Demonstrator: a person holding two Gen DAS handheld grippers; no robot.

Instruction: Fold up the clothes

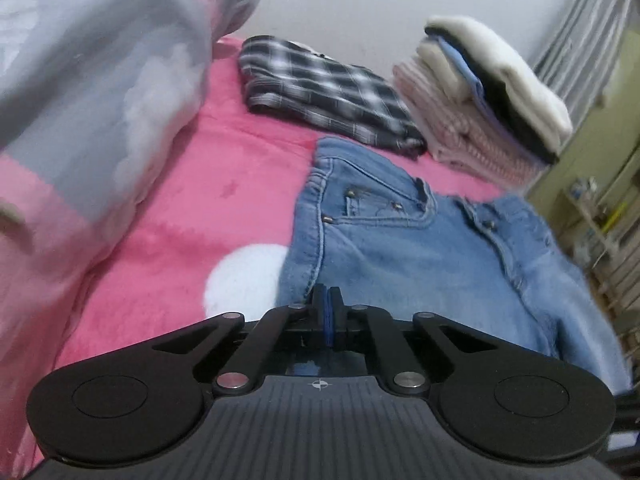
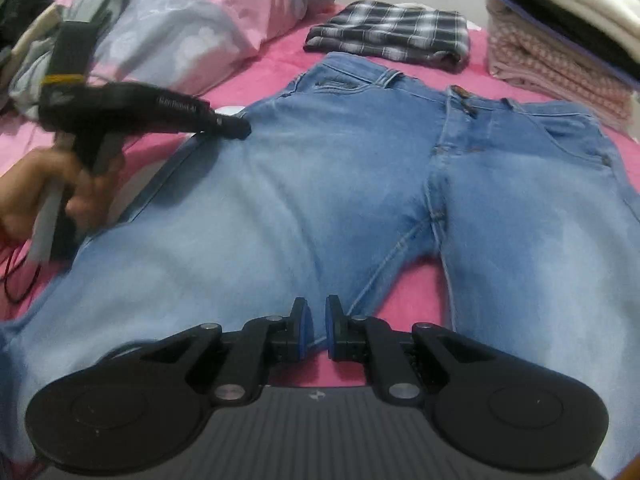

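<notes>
Right wrist: jeans [image 2: 340, 184] legs cut off below.

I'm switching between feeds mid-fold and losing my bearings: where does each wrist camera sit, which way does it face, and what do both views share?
Left wrist: rides the left gripper, shut at the jeans' left side seam, facing the waistband, plaid shirt and folded stack; only its own fingers show.
Right wrist: rides the right gripper, nearly shut above the jeans' inner leg seam, facing the waistband; the person's left hand shows holding the left gripper.
Shared: jeans, plaid shirt, folded stack, pink blanket, pink-grey duvet.
</notes>
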